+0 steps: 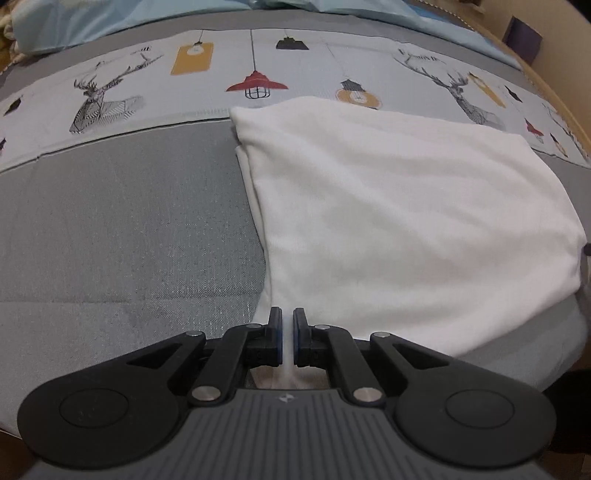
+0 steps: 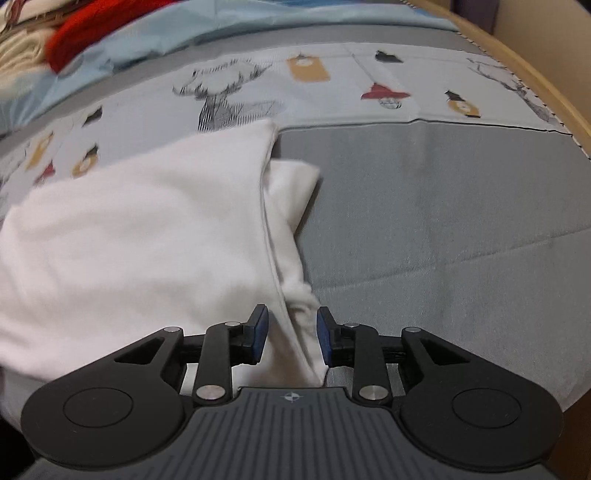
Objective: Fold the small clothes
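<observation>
A white garment (image 1: 388, 206) lies folded on the grey bed cover (image 1: 129, 221), and its near left edge runs down into my left gripper (image 1: 287, 332). That gripper is shut on a thin fold of the white fabric. In the right wrist view the same garment (image 2: 129, 229) fills the left half, with a lower layer (image 2: 291, 184) sticking out past its right hem. My right gripper (image 2: 291, 332) is open over the near right edge. The cloth lies loose between its blue pads (image 2: 325, 336), which stand clear of it.
A printed band with deer and lamps (image 1: 255, 85) crosses the bed behind the garment. Beyond it lies a light blue quilt (image 1: 110, 22). A wooden bed frame (image 2: 546, 92) curves along the right side. A red item (image 2: 85, 29) sits at the far left.
</observation>
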Tool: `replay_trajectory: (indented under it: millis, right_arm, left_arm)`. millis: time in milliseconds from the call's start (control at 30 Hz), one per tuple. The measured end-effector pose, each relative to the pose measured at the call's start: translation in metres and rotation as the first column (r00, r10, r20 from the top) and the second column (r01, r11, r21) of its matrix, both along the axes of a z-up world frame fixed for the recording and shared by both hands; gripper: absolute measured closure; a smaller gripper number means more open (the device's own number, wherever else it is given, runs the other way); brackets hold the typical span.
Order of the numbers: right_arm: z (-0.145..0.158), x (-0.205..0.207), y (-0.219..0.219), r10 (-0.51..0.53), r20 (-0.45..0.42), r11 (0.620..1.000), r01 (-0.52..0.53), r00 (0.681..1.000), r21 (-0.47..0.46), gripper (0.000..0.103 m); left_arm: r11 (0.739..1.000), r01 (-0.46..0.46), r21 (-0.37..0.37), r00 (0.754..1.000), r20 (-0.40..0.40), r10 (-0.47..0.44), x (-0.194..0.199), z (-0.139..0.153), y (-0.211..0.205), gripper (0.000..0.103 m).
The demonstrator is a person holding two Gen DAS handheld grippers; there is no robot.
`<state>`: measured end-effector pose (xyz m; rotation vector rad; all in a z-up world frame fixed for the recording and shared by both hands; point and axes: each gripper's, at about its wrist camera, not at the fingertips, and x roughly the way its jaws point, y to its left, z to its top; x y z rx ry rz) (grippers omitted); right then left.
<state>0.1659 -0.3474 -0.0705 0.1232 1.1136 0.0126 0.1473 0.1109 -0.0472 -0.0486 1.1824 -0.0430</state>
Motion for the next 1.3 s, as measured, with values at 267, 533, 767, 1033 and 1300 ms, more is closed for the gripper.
replay_trajectory:
  millis: [267, 533, 767, 1033, 1300]
  right_arm:
    - [0.008, -0.006, 0.000, -0.013, 0.005, 1.000, 0.013, 1.000, -0.024, 0.067]
    - [0.055, -0.025, 0.031, 0.069, 0.217, 0.997, -0.059, 0.974, -0.052, 0.067]
    - [0.072, -0.037, 0.100, 0.195, 0.310, 0.981, -0.188, 0.930, -0.055, 0.067]
    - [0.071, -0.041, 0.193, 0.306, 0.334, 0.948, -0.317, 0.892, -0.020, 0.068]
    - [0.057, -0.055, 0.279, 0.466, 0.316, 0.878, -0.477, 0.826, -0.048, 0.081]
  left_arm:
    - [0.999, -0.023, -0.026, 0.999, 0.033, 0.024, 0.001, 0.017, 0.003, 0.086]
    - [0.995, -0.095, -0.023, 0.939, 0.331, 0.097, -0.026, 0.111, 0.037, 0.044]
    - [0.969, -0.220, -0.114, 0.896, 0.370, 0.247, -0.047, 0.123, 0.058, 0.034]
    - [0.994, -0.085, -0.072, 0.894, 0.434, 0.108, -0.058, 0.124, 0.032, 0.033]
    - [0.979, -0.143, -0.142, 0.877, 0.440, 0.192, -0.063, 0.125, 0.054, 0.030]
